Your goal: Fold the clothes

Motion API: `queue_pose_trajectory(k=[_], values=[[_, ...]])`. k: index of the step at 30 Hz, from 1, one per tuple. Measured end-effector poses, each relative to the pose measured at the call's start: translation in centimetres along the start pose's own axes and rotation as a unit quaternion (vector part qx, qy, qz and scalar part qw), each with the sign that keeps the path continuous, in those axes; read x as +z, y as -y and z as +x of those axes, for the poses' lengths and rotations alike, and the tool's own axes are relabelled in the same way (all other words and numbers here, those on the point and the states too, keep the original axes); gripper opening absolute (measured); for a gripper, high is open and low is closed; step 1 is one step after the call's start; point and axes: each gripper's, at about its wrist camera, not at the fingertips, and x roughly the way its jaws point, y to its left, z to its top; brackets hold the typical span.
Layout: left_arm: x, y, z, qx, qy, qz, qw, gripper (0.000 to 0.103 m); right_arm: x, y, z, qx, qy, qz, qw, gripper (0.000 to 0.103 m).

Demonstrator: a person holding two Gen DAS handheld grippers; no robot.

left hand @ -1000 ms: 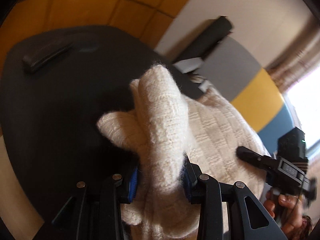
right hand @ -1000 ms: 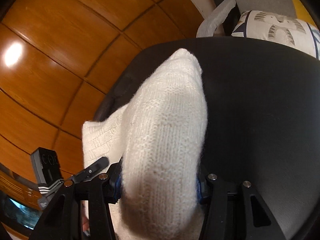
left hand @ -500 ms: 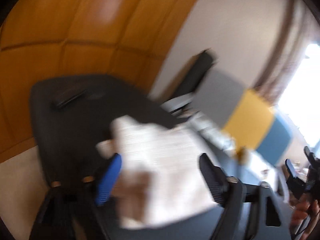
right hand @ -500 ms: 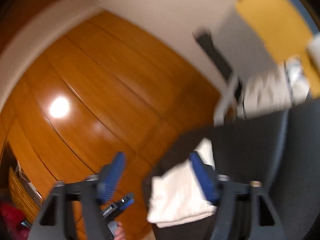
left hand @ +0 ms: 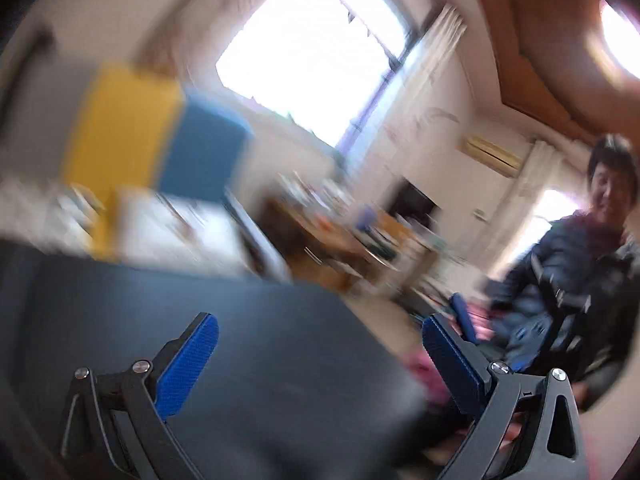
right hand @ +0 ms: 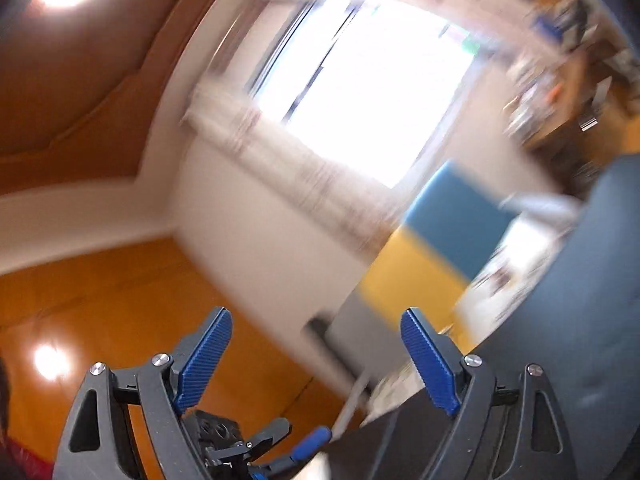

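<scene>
Motion blur smeared the bright window (left hand: 316, 52) and dark padded surface (left hand: 260, 360); left gripper (left hand: 316, 364) and right gripper (right hand: 316, 360) gaped apart, empty; no garment was discernible.

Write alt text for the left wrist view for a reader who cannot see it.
The left gripper is open with nothing between its blue pads, above a dark table. Behind it, motion-blurred, are a bright window, yellow and blue panels, and a person in a dark jacket at right.
</scene>
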Motion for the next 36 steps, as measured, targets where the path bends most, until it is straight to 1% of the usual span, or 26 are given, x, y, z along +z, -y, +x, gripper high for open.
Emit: queue_pose_trajectory(k=[1,3,5,7,9,10,11,12,15,16,21,25,36], values=[[0.3,1.8,2.5,-0.033,-0.022,0.0,0.9992,0.103,1.1,0.6,-1.7,-0.014,0.022,0.008,1.0,0.089],[0.8,5.5,7.5,-0.097,-0.066,-0.001,0.9931,0.103,2.7,1.7,-4.6,-0.045,0.06,0.019,0.997,0.089],[0.1,6.9,11.1,-0.12,-0.102,-0.034,0.987,0.103,4.1,2.4,-6.8,-0.071,0.09,0.028,0.993,0.089],[-2.3,8.9,11.4,-0.139,-0.134,-0.062,0.9792,0.103,5.9,3.6,-8.9,-0.084,0.11,0.041,0.99,0.089],[-3.8,10.1,12.0,-0.158,-0.165,-0.093,0.969,0.103,7.7,4.6,-10.8,-0.094,0.13,0.054,0.986,0.089],[-4.3,10.7,12.1,-0.164,-0.174,-0.104,0.9653,0.103,8.2,4.7,-11.3,-0.09,0.136,0.06,0.985,0.089],[-5.2,12.2,11.5,-0.164,-0.178,-0.113,0.9635,0.103,8.6,4.8,-11.6,-0.088,0.14,0.064,0.984,0.089],[-5.3,12.6,12.1,-0.159,-0.178,-0.115,0.9643,0.103,8.9,4.9,-11.5,-0.092,0.14,0.061,0.984,0.089],[-5.4,12.8,12.6,-0.139,-0.167,-0.107,0.9702,0.103,9.5,5.1,-11.0,-0.104,0.139,0.052,0.983,0.089],[-5.4,12.7,12.6,-0.134,-0.163,-0.105,0.9718,0.103,9.2,5.3,-10.4,-0.104,0.134,0.053,0.984,0.089],[-5.2,10.7,12.2,-0.125,-0.151,-0.116,0.9737,0.103,7.7,6.0,-7.8,-0.107,0.112,0.057,0.986,0.089],[-4.8,9.1,11.3,-0.11,-0.141,-0.11,0.9778,0.103,7.1,6.8,-7.4,-0.11,0.105,0.069,0.986,0.089],[-5.4,7.9,10.7,-0.09,-0.149,-0.093,0.9802,0.103,6.4,7.6,-6.1,-0.114,0.085,0.093,0.985,0.089]])
